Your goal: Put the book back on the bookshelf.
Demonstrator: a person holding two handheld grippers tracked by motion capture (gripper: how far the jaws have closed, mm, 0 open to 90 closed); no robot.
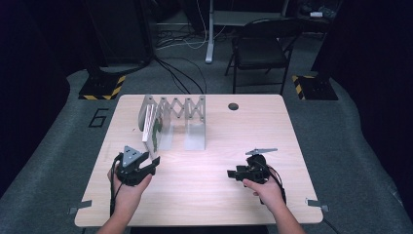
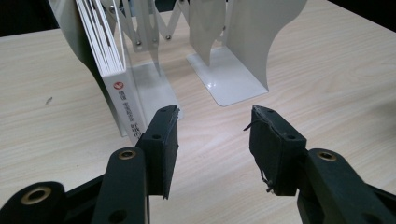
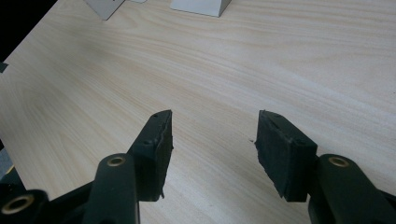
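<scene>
A white metal accordion book rack [image 1: 182, 108] stands at the back left of the wooden table [image 1: 209, 195]. A white-spined book [image 1: 152, 129] stands upright in its leftmost slot. My left gripper [image 1: 155, 163] sits just in front of that book, open, nothing between its jaws. In the left gripper view [image 2: 215, 114] the book's spine [image 2: 125, 100] is just left of the left jaw, and the rack's empty dividers [image 2: 233, 70] rise ahead. My right gripper [image 1: 230, 173] hovers low over bare table at the front right, pointing left. It [image 3: 215, 116] is open and holds nothing.
A dark cable hole [image 1: 233, 106] sits near the table's back edge. A black folding chair [image 1: 260, 46] stands behind the table, with cables on the floor [image 1: 180, 73] and striped stand bases [image 1: 102, 87] either side. Bare wood lies between the two grippers.
</scene>
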